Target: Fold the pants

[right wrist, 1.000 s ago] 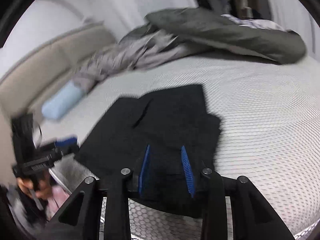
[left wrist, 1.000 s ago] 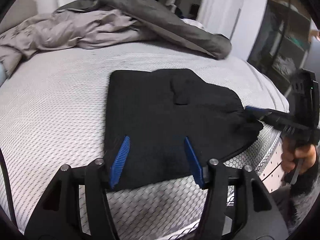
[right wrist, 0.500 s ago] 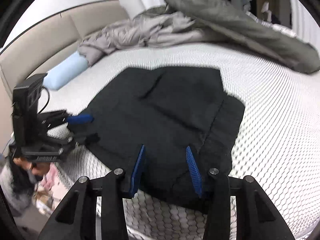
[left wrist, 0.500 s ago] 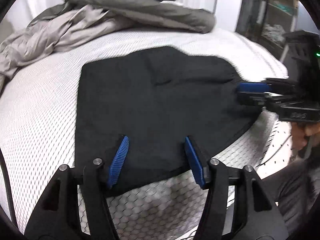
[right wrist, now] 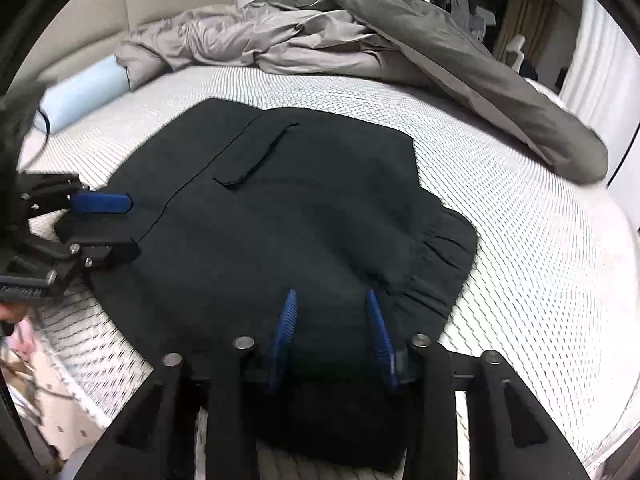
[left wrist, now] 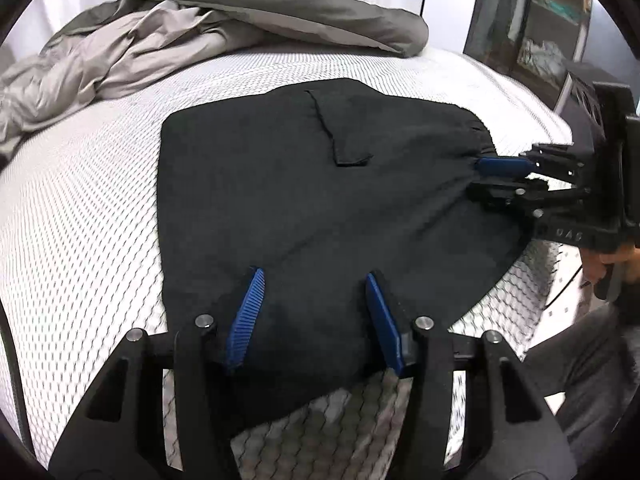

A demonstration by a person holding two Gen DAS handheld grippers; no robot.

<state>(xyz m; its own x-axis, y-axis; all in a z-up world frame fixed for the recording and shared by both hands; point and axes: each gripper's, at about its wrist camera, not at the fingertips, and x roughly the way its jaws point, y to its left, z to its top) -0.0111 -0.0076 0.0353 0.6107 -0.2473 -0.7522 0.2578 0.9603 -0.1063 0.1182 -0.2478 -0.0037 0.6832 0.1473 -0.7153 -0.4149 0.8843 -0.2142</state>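
The black pants [left wrist: 304, 208] lie folded and flat on the bed [left wrist: 80, 240], which has a white cover with a small honeycomb pattern. In the left wrist view they fill the middle of the frame, and a pocket seam shows in their upper part. In the right wrist view the pants [right wrist: 288, 216] also take the centre, and the gathered waistband is at the right side of the cloth.

The left tool [left wrist: 312, 312] is at the lower centre of its own view. Its two blue fingers [left wrist: 246, 316] stand apart, wide open, with the near edge of the pants between them and under them. In the right wrist view the left tool [right wrist: 102, 220] appears at the left edge, at the border of the cloth.

The right tool [right wrist: 330, 336] is at the lower centre of its view, its blue fingers [right wrist: 378, 336] also apart, over the near edge of the pants. In the left wrist view the right tool [left wrist: 504, 178] enters from the right edge and touches the pants there.

A grey duvet [left wrist: 200, 32] lies crumpled at the top of the frame. A light blue pillow [right wrist: 80, 92] is at the upper left in the right wrist view.
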